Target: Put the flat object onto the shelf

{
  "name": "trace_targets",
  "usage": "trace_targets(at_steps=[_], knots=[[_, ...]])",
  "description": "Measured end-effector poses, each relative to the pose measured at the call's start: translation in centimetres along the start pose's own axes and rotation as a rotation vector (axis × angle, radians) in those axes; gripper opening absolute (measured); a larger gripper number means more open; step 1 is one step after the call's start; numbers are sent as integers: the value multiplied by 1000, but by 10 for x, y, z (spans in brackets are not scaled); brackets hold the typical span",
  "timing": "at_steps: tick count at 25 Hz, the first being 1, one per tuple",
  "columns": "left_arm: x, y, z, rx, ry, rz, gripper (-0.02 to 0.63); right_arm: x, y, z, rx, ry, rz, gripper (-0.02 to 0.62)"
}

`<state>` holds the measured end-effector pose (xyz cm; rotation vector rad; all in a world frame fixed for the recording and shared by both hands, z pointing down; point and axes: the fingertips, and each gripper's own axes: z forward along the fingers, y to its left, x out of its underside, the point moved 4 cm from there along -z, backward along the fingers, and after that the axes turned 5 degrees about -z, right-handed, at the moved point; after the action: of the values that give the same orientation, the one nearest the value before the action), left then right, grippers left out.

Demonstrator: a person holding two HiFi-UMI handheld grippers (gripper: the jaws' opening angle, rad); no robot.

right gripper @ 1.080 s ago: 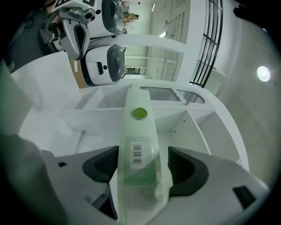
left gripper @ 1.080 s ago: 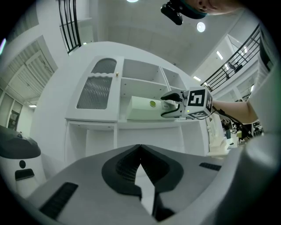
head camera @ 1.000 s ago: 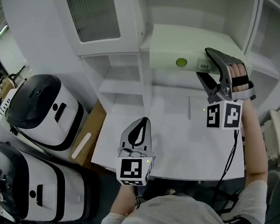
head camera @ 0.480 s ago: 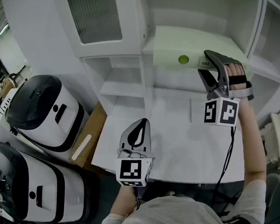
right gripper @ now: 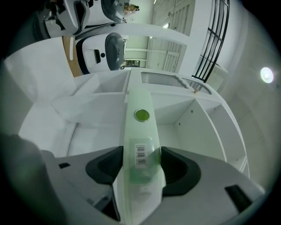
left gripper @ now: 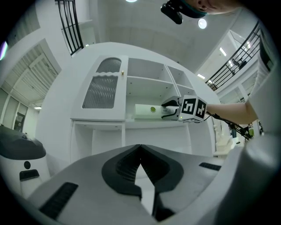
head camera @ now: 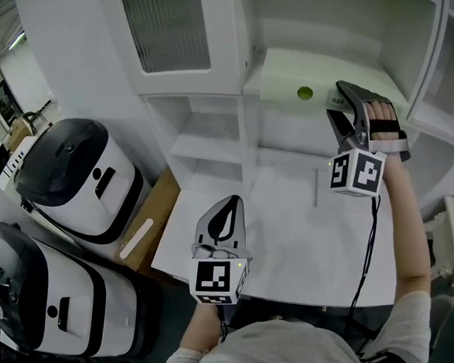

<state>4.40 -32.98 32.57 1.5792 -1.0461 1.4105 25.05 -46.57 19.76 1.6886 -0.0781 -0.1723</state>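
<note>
Grip on the right is firm: the right claw [head camera: 344, 99] is clenched on the near end of the pale-green flat object [right gripper: 141, 132], one pad pressed to each broad side just by its barcode label [right gripper: 140, 154], with the round green button [right gripper: 142, 115] further along. The flat object reaches into an open compartment of the white cabinet [head camera: 205, 85] and lies along the shelf [left gripper: 149, 122] there. The left claw [head camera: 229, 205] hangs above the front of the white bench [head camera: 292, 226], well apart from the cabinet, its jaws closed on nothing.
</note>
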Motion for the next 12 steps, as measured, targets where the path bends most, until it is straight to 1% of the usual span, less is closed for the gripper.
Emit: trace_targets(at_steps=[6, 12], knots=[[1, 6, -1, -9, 7, 2, 15, 2, 1, 10, 1, 12, 8, 281], [3, 9, -7, 2, 16, 4, 15, -3, 1, 3, 15, -4, 73, 281]])
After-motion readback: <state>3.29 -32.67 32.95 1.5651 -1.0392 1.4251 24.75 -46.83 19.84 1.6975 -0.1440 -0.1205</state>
